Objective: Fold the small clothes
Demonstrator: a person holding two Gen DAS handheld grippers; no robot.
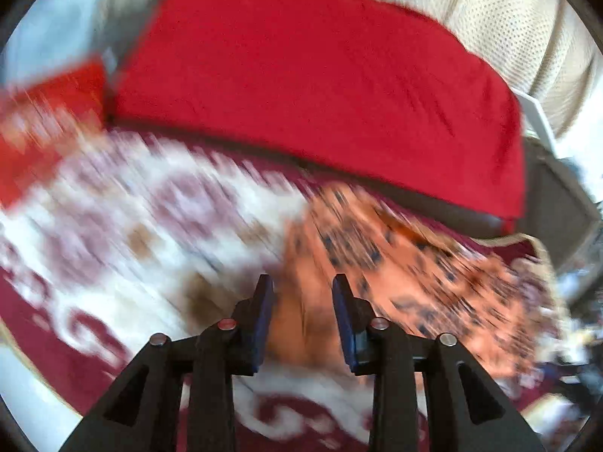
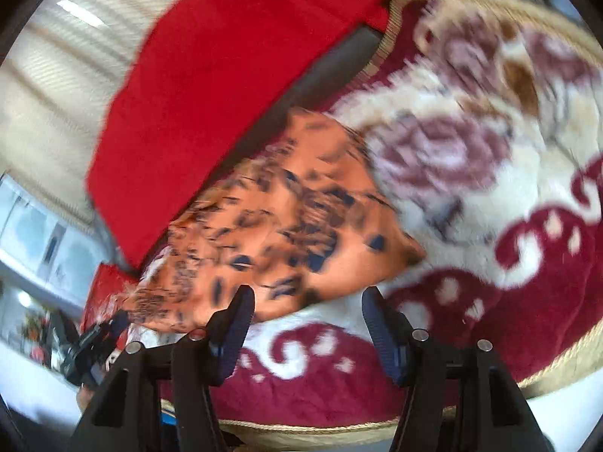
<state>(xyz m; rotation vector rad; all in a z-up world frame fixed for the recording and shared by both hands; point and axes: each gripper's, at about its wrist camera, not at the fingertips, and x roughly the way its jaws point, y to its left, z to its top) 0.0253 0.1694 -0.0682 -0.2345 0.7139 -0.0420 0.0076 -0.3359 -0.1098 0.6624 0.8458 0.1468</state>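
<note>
Orange patterned cloth [image 2: 286,226] on the blanket [image 2: 527,256] looks thin, limp, slippery; pinch corners or hems, left gripper [image 1: 303,297] and right gripper [image 2: 307,312] both released, empty.

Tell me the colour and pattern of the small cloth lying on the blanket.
Orange cloth with dark blotchy spots; clearest in the right wrist view.

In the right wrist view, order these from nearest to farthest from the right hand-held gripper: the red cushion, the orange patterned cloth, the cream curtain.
1. Orange patterned cloth: just ahead of the right hand-held gripper, lying on the floral blanket.
2. Red cushion: behind the cloth, up and left.
3. Cream curtain: farthest, beyond the cushion at the left edge.
</note>
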